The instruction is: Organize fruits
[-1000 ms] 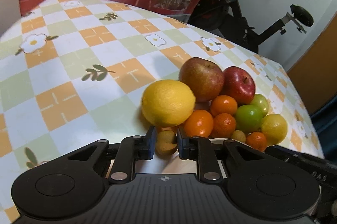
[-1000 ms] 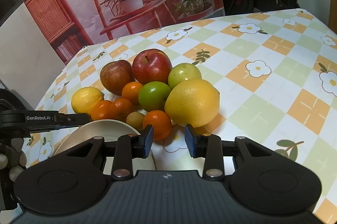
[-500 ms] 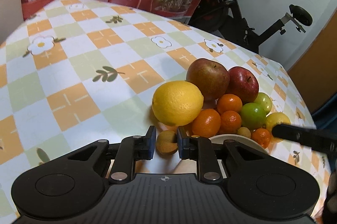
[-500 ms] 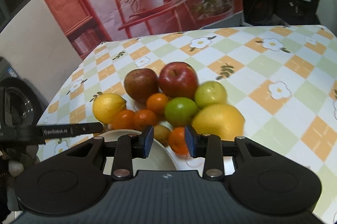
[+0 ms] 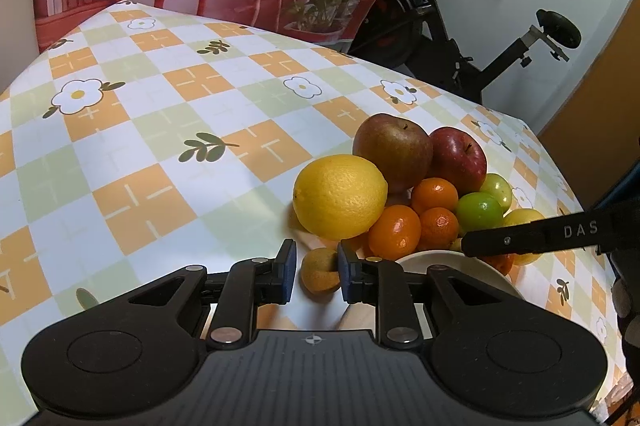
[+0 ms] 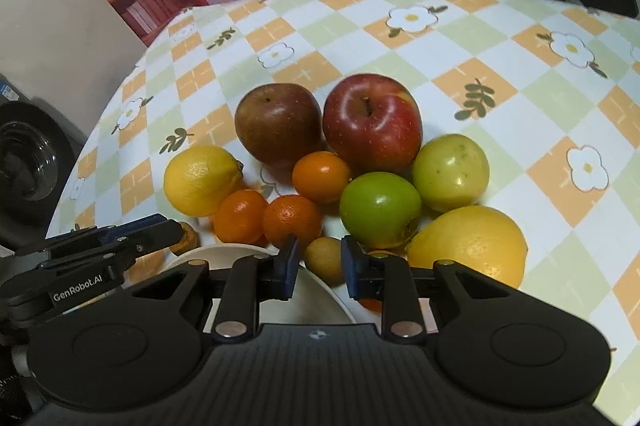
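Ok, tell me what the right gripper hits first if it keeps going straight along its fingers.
Probably the small brownish-yellow fruit sitting between the right gripper's pads, at the white bowl's rim. Just beyond it lies the green fruit. Depth is hard to judge here.

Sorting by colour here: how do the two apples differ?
The left apple is dull brownish red; the right apple is bright, glossy red with a yellowish patch. The right one looks slightly bigger and shows a stem; the left shows only its dimple. Both sit on the tablecloth, touching, behind the oranges.
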The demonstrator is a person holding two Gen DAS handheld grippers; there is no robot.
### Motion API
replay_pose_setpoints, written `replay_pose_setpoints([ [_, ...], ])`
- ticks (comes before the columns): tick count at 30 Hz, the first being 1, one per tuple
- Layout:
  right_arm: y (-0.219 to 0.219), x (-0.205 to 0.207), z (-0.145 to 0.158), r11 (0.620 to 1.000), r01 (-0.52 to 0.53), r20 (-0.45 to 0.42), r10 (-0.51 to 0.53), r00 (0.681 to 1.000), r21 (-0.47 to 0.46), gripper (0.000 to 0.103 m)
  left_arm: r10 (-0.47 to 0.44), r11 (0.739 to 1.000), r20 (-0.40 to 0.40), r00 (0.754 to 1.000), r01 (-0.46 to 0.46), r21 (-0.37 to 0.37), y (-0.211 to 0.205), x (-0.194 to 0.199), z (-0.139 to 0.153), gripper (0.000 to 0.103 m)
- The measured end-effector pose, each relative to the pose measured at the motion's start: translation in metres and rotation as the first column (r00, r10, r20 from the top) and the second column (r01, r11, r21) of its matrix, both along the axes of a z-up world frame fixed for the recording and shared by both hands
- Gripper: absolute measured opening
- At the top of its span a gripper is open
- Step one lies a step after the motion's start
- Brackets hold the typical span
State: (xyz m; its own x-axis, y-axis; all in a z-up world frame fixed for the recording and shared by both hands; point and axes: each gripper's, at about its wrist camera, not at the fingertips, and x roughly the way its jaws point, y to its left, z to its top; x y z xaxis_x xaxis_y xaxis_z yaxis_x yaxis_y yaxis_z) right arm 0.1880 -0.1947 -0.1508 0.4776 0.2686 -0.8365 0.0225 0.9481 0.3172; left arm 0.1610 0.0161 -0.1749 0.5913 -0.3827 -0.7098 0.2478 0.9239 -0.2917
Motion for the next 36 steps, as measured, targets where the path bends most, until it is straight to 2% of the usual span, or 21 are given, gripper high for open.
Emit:
replay_pose_setpoints([
  [7,0.002,0.008,0.003,0.998,0.055,-0.074,-0.056,0.996,-0.015,0.022,-0.007,1.000,-0.008,1.000,0.007,-0.006,0.001,0.001,-0.002,0.031],
  [12,0.003,0.012,0.004,0.995,0.102,-0.118,-0.104,0.988,-0.022,0.022,-0.001,1.000,-0.007,1.000,0.001,-0.003,0.001,0.000,-0.001,0.032],
  [25,-0.005,0.007,0.008,0.988,0.148,-0.105,-0.151,0.983,-0.037,0.020,0.001,1.000,-0.001,1.000,-0.001,0.004,0.002,0.000,0.000,0.032],
  [27,-0.007,0.007,0.008,0.985,0.163,-0.102,-0.167,0.981,-0.046,0.022,0.001,1.000,0.000,1.000,-0.001,0.006,0.002,-0.001,0.000,0.032],
  [29,-0.010,0.008,0.008,0.982,0.180,-0.100,-0.185,0.978,-0.064,0.031,0.000,1.000,0.003,1.000,0.000,0.010,0.001,-0.001,0.000,0.032],
  [36,-0.017,0.007,0.012,0.975,0.215,-0.094,-0.219,0.971,-0.052,0.032,0.001,1.000,0.003,1.000,-0.001,0.008,0.001,-0.001,0.001,0.032],
])
